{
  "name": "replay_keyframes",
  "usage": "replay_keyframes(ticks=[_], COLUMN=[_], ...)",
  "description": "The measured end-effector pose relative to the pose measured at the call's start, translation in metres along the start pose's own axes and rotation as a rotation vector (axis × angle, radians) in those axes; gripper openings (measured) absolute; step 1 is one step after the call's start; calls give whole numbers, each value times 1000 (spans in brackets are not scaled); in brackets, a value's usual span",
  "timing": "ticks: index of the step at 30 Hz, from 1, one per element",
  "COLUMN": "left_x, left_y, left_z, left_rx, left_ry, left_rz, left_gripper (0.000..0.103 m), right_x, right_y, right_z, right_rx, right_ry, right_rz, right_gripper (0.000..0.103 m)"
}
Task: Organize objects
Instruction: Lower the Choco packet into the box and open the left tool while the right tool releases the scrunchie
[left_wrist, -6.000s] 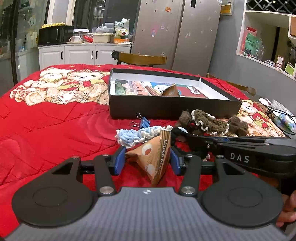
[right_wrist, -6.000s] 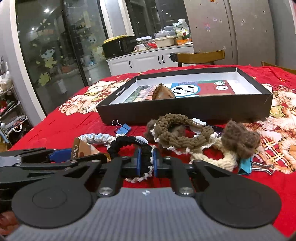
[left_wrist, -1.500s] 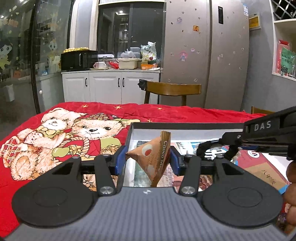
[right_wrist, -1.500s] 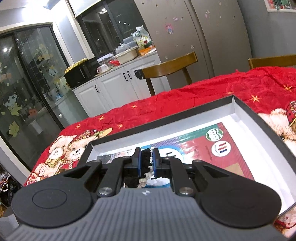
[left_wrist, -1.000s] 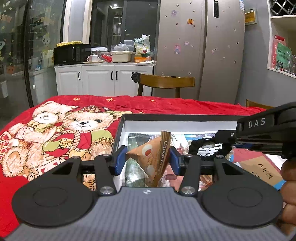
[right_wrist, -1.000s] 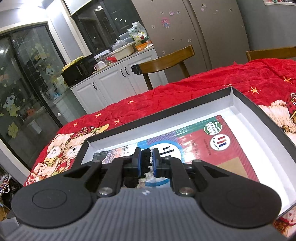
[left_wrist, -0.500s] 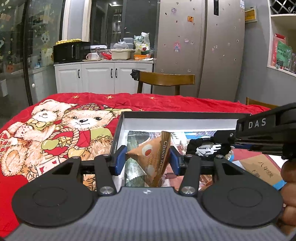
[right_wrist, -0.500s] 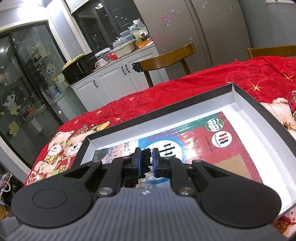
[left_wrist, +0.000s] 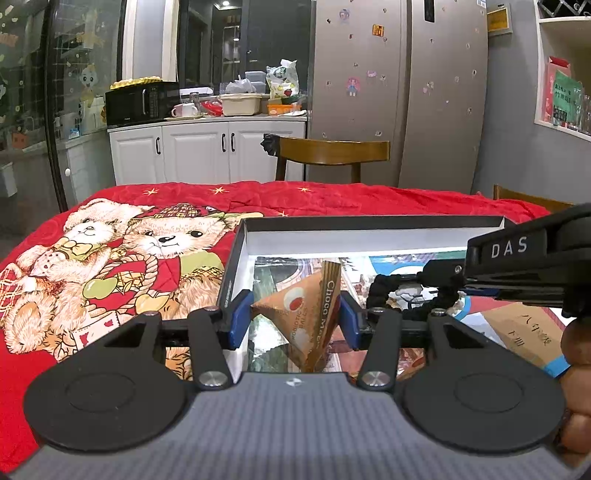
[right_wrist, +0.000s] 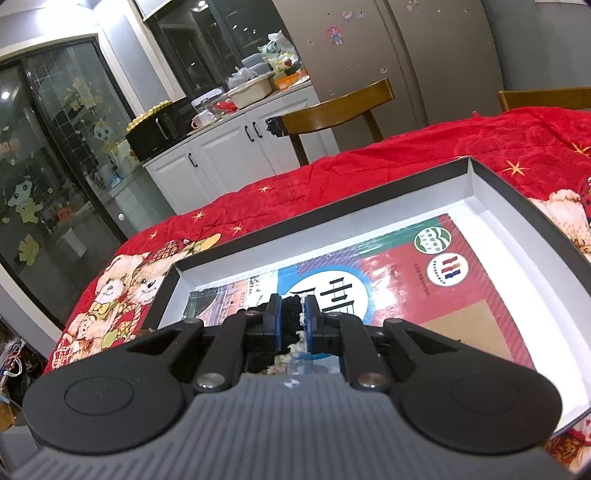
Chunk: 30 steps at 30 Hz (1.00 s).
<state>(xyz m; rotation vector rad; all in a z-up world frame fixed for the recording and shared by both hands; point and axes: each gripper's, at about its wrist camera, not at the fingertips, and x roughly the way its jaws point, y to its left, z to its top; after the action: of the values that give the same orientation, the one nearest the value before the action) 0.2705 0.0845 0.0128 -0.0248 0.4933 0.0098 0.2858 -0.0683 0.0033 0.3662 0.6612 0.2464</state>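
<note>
My left gripper (left_wrist: 293, 319) is shut on a brown triangular Choco snack packet (left_wrist: 308, 314) and holds it over the left end of the black box (left_wrist: 369, 223). My right gripper (right_wrist: 293, 328) is shut on a black and white crocheted hair tie (right_wrist: 291, 325) over the box's printed floor (right_wrist: 406, 291). In the left wrist view the right gripper (left_wrist: 436, 277) reaches in from the right with the hair tie (left_wrist: 384, 291) hanging from it.
The box (right_wrist: 524, 199) sits on a red bear-print quilt (left_wrist: 110, 266). A printed booklet (left_wrist: 517, 332) lines the box floor. Wooden chairs (left_wrist: 332, 153) stand behind the table, with white cabinets (left_wrist: 207, 149) and a fridge beyond.
Both grippers carried their items from the quilt up over the box. In the last second they sank slightly lower into the box, still holding them.
</note>
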Motion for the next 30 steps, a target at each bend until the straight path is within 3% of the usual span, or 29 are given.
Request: replay_keyframes(ticks=[6,10,11,13,16,23,30], left_x=[0,-9,-13,-23,-40,-99,-184], left_y=[4,7,8,12,16,36,49], left_z=[0,1,3,7,20,61,87], left_rx=[-17,-33,-38,-49,-50,-113,-136], left_ry=[1,-40,-58,-105,-150,-250,-376], left_rz=[-36,-59,-70,-91,-111,-143,-162], left_gripper=[62,65,65,65,66,73,79], right_x=[-2,-11,-15,-24,-39,-91,-167], right_y=[2,3,4,8,9,24,48], right_z=[1,9,11,14,19,34,27], right_rx=[-12,-4,-5,-9,-7,-45,-180], right_ry=[4,5,-9,-42,-94,-197,-349], right_rz=[9,68,82,88,122,186,171], right_gripper=[22,47,48,65,75,83,92])
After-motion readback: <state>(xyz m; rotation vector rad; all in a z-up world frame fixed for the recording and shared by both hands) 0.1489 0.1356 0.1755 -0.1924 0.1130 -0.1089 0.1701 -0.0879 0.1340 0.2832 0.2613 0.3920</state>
